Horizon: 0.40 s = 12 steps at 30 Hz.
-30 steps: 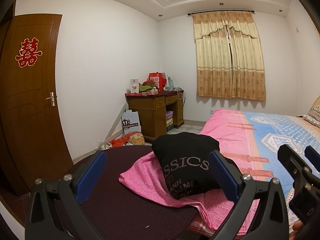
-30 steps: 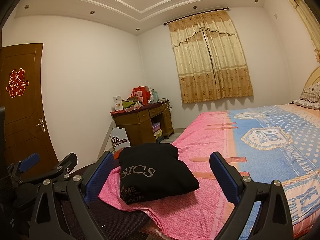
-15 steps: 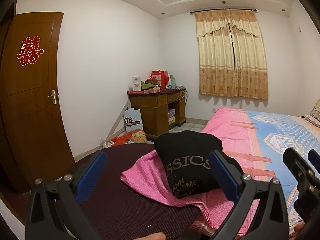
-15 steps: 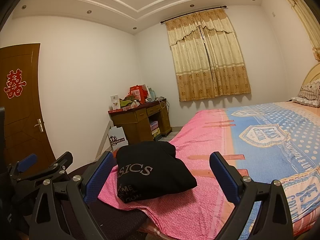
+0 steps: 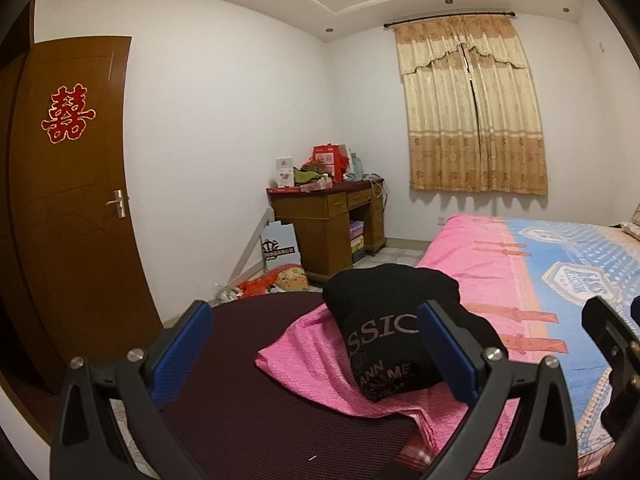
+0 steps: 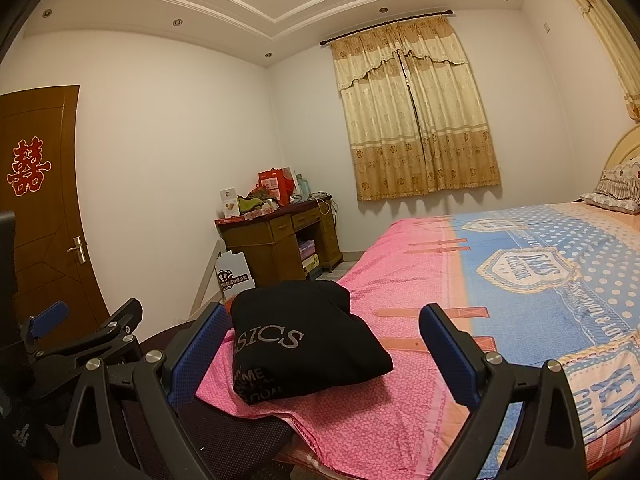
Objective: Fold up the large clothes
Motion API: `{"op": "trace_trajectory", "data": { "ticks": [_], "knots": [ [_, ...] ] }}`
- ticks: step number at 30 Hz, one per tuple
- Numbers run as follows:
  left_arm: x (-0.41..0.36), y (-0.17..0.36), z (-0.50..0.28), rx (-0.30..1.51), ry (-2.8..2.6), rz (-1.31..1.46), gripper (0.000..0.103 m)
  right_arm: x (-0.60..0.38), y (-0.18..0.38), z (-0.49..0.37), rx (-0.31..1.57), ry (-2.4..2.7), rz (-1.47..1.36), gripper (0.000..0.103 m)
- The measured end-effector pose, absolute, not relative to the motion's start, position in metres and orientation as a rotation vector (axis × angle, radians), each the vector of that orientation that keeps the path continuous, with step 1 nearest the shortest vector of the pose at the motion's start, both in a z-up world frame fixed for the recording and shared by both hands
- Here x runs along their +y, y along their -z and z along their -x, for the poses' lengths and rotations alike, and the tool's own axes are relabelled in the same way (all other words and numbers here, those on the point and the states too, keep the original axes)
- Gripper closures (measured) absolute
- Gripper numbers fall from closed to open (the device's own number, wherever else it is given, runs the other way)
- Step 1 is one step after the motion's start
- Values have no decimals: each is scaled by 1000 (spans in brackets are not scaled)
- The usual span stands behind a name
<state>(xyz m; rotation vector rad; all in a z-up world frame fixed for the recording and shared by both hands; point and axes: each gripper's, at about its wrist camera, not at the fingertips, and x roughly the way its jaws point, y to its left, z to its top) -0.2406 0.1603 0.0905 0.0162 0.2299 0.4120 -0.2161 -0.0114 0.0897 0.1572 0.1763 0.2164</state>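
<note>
Left wrist view: my left gripper [image 5: 314, 346] spread wide, nothing between blue pads. Folded black garment [image 5: 394, 330] with grey lettering lies ahead on pink sheet [image 5: 312, 364] at bed corner, right pad overlapping it in frame, contact not clear. Dark mesh surface [image 5: 248, 360] under left pad. Right wrist view: my right gripper [image 6: 324, 350] also wide open, empty; garment [image 6: 304, 344] sits between fingers, nearer left one, beyond tips. Wooden desk [image 6: 280, 240] far behind
</note>
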Motion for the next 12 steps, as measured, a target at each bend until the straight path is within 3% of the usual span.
{"op": "trace_trajectory", "data": {
  "ticks": [12],
  "knots": [
    [161, -90, 237, 255, -381, 5, 0, -11, -88, 217, 181, -215, -161, 6]
  ]
}}
